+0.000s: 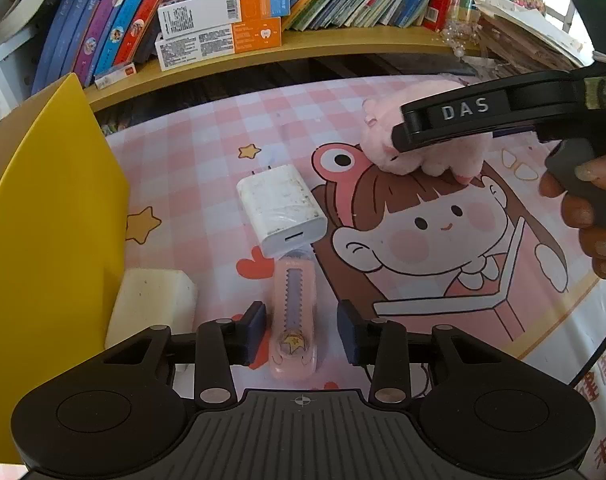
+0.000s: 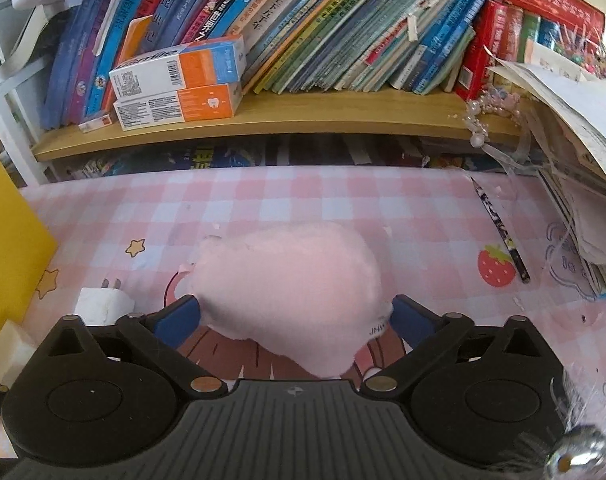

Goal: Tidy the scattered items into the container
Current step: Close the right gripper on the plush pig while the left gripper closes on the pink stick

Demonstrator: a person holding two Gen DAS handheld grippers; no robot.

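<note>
Left wrist | left gripper [image 1: 301, 330] jaws apart around glossy pink cutter [image 1: 294, 320] (slim) | right gripper [image 2: 295, 320] jaws apart, flanking fluffy plush [image 2: 291, 280]

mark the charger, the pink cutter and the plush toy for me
charger [image 1: 281, 208]: left wrist view, middle of its white top face.
pink cutter [image 1: 294, 312]: left wrist view, mid-body, on the toothed slider strip.
plush toy [image 2: 291, 280]: right wrist view, centre of its fluffy pink body.
</note>
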